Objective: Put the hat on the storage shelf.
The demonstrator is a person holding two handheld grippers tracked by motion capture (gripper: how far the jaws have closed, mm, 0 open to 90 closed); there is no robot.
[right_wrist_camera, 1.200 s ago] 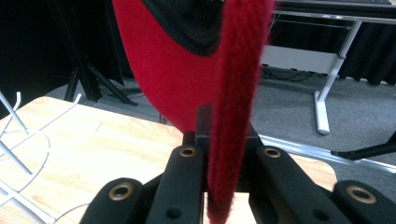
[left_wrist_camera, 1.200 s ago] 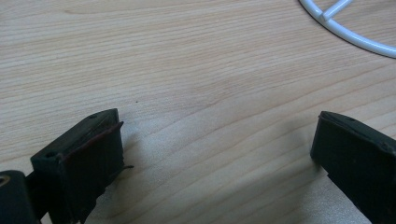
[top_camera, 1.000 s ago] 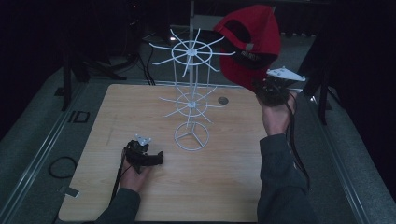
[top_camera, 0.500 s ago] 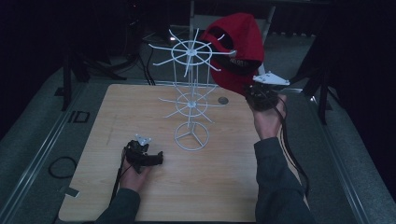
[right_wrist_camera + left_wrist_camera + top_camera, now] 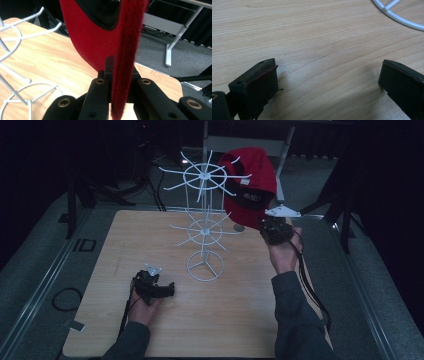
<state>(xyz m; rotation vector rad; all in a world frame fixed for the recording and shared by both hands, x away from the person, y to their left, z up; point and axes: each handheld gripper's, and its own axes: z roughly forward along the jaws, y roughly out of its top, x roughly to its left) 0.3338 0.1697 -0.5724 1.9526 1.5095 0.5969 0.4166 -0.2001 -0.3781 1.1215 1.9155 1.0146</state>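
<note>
A red cap (image 5: 252, 175) with a black lining hangs from my right gripper (image 5: 272, 227), which is shut on its brim at the table's right side. The crown touches or overlaps the right-hand arms of the white wire rack (image 5: 204, 220); I cannot tell whether it rests on one. In the right gripper view the brim (image 5: 125, 50) runs edge-on between the jaws of the right gripper (image 5: 121, 75), and the rack's arms (image 5: 15, 32) are at the left. My left gripper (image 5: 165, 290) lies on the wooden table, open (image 5: 327, 75) with nothing between its jaws, near the rack's ring base (image 5: 398, 13).
A small dark disc (image 5: 239, 227) lies on the wooden tabletop (image 5: 100, 270) behind the rack, near the cap. Cables trail from both grippers. Grey floor and dark stands surround the table; a white frame (image 5: 175, 37) stands beyond its far edge.
My right hand has carried the cap leftward and down, from the right of the rack to its upper arms. The left gripper has stayed in place.
</note>
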